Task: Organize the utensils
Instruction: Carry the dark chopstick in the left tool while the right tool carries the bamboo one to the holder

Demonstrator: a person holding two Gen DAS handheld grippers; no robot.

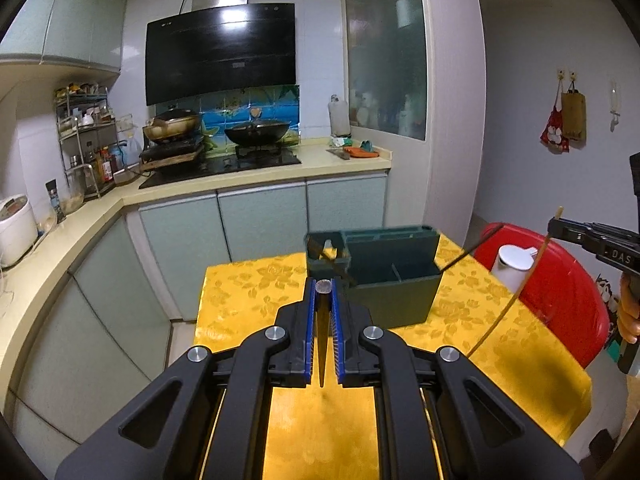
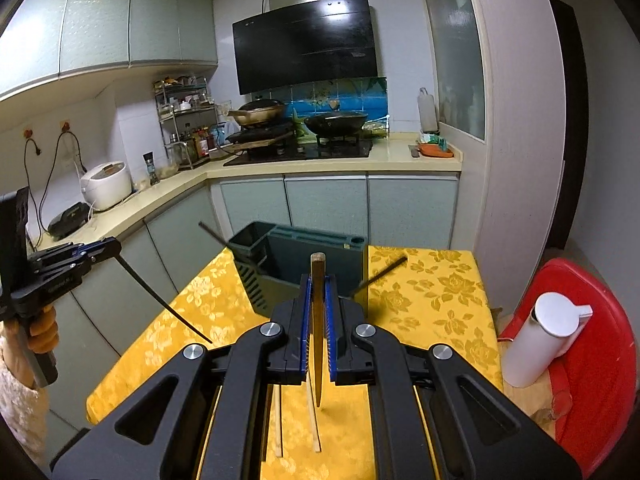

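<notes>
— So, how far along is it?
— Barely: the green holder [image 2: 316, 258] on the yellow tabletop [image 2: 432, 296] has one dark chopstick [image 1: 326, 258] in its side cup. Both grippers, left [image 1: 323, 300] and right [image 2: 318, 292], pinch one chopstick each; two pale ones [image 2: 314, 428] lie loose.

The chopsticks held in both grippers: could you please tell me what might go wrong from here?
1. The left gripper pinches the dark chopstick near one end, so the long free part could pivot or slip.
2. The pale chopstick in the right gripper could catch the holder rim.
3. Two loose chopsticks lie under the right gripper and could be knocked.
</notes>
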